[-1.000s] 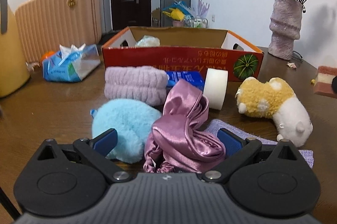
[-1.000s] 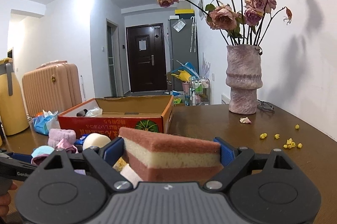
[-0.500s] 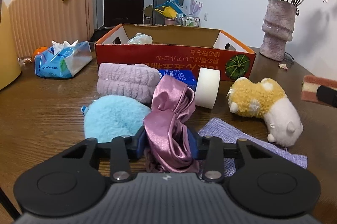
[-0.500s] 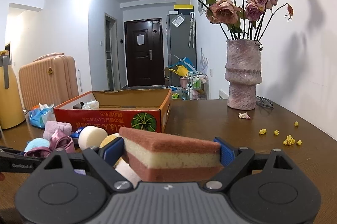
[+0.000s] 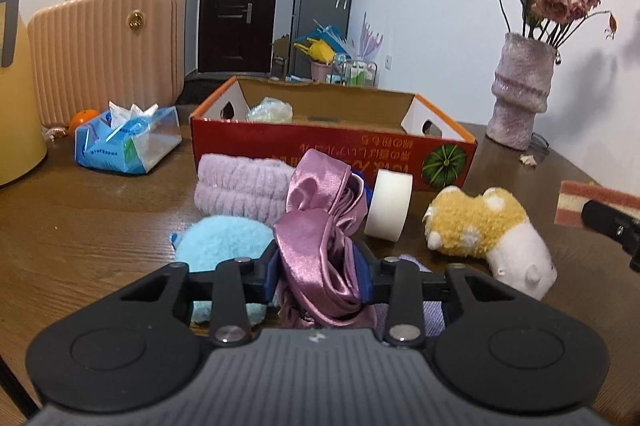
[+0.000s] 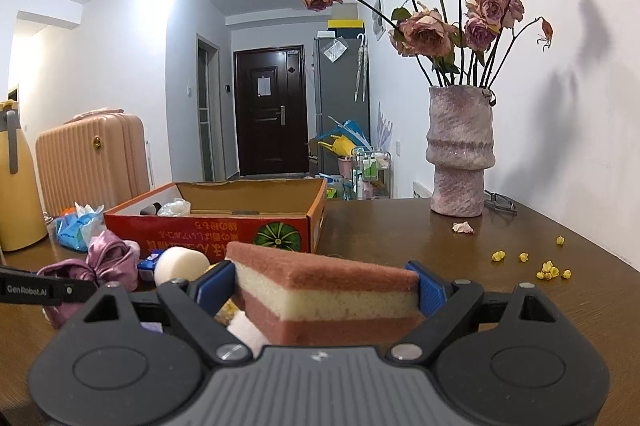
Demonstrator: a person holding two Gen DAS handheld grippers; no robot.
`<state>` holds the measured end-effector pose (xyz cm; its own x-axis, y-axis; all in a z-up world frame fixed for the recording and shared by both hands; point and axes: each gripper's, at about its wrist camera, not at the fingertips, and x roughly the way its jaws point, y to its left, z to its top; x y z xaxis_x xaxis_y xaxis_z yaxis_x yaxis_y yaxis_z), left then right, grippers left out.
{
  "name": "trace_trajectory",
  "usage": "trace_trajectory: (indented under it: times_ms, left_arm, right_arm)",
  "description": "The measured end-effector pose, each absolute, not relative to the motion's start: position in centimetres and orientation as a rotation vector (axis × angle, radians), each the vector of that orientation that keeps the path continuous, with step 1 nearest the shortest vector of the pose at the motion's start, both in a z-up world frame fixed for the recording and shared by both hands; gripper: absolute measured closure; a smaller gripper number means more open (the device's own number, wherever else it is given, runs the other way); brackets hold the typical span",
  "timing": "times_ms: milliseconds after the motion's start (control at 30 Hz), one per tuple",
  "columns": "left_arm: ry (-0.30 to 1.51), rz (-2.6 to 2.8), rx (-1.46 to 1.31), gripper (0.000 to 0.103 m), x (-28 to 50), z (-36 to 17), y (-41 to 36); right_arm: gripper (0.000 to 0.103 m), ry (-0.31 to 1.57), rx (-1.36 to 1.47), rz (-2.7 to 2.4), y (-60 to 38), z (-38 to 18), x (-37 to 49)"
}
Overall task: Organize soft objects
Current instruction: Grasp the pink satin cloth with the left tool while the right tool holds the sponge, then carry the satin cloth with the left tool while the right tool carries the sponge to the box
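The left gripper [image 5: 320, 272] is clamped tight on the pink satin scarf [image 5: 320, 226], which bunches up just ahead of its pads. A second ago those jaws stood wide around it. Satin is light, limp and slippery, so a pinch on the thick middle folds suits best. The right gripper [image 6: 320, 290] holds the sponge [image 6: 328, 290] across its width, unchanged; probably squashy. The box [image 5: 332, 142] sits beyond on the surface [image 5: 100, 218].

vase of roses [image 6: 460, 154], pink suitcase [image 5: 104, 50], tissue pack [image 5: 128, 140]
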<state>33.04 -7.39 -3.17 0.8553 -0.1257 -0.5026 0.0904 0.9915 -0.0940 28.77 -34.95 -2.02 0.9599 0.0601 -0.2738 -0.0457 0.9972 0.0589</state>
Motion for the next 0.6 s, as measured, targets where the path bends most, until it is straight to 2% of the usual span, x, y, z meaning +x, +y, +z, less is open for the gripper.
trace_trajectory:
  times_ms: [600]
  left_arm:
    - [0.423,-0.104,-0.121,0.065,31.6,-0.4,-5.6]
  right_arm:
    - [0.013,0.196,0.073,0.063,-32.0,-1.3,27.9]
